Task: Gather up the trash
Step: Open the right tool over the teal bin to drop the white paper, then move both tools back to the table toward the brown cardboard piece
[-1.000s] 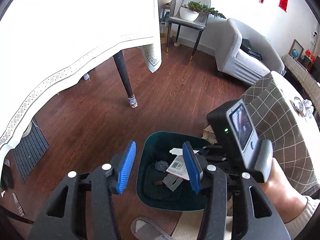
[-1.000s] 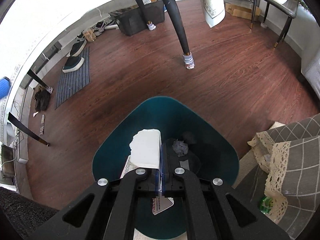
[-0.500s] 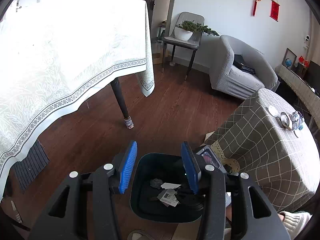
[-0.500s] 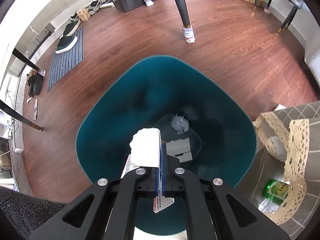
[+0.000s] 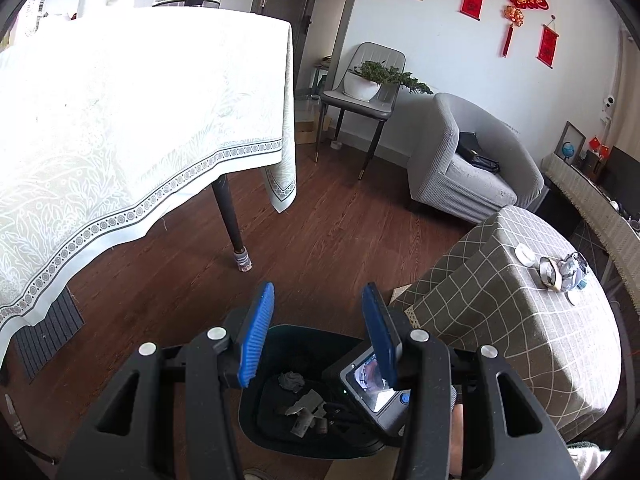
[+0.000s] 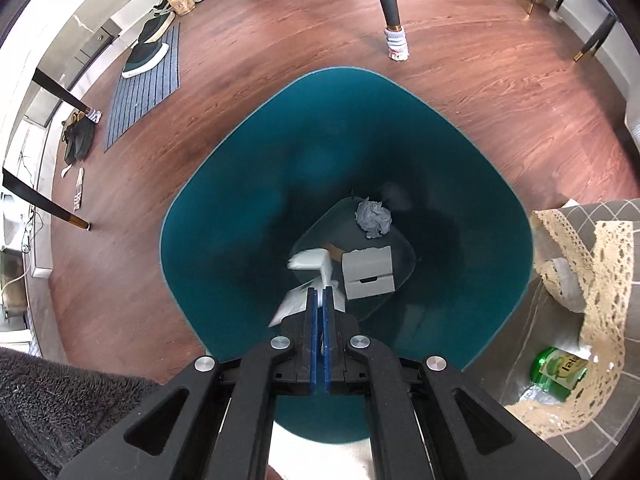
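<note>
The bin [image 6: 224, 216] stands on the floor [image 6: 280, 56] between the dining table [image 5: 120, 100] and the low table [image 5: 500, 300].

The left tool [image 5: 318, 334] is held forward and angled partly downward, its two blue pads standing well apart with nothing between them. The right tool [image 6: 320, 300] points almost straight down, its blue pads pressed together along their whole length, with a white scrap of paper [image 6: 316, 266] caught at their tips. From the left wrist view the right tool's body shows low and to the right, and a bare part of the person's hand [image 5: 456, 436] shows behind it.
</note>
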A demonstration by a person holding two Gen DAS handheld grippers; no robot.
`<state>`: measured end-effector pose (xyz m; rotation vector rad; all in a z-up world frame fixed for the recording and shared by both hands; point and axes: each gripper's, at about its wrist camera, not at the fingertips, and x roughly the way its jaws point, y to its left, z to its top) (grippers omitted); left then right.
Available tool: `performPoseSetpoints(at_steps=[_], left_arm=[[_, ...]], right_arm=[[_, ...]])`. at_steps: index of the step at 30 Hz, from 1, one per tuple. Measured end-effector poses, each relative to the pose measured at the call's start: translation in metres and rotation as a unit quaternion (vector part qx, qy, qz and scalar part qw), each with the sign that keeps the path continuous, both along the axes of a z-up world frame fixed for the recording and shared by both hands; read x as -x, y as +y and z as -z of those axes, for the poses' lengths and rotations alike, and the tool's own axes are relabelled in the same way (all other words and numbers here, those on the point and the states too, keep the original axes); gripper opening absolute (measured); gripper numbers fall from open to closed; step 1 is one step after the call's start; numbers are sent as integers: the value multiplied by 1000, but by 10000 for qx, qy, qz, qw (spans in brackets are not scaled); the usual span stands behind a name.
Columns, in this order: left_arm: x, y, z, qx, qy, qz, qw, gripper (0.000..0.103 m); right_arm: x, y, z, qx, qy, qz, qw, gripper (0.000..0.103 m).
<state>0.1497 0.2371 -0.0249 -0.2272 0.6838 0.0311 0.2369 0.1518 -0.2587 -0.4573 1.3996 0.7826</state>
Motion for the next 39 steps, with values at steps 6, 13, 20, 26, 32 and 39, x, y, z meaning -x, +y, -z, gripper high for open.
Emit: performPoseSetpoints(at_steps=[6,13,20,26,32,39], left_arm=[[-3,-7,-10,8,-174,-73,9998,49],[-1,-20,-31,-127,-591,-112,9981,54],[-6,-38,-45,-80,-827,-72,9965,57],[-14,-63,-51,-156,-940,50,9954,58],[-23,-88,-51,-131,-947,210,9952,58],[-36,-129,-51,-142,-943,554,9939,64]], right_arm=[[5,-14,-29,-261,-223,35,9994,2],[10,-42,-99,-956,-965,216,9905,2],[15,-81,-166,-1567,-1837,415,9695,2],[17,-123,-208,-1964,-2515,594,9459,2],[15,-171,-234,-2322,-2975,901,9217,86],[15,-219,-252,-2294,-3265,1216,9089,85]])
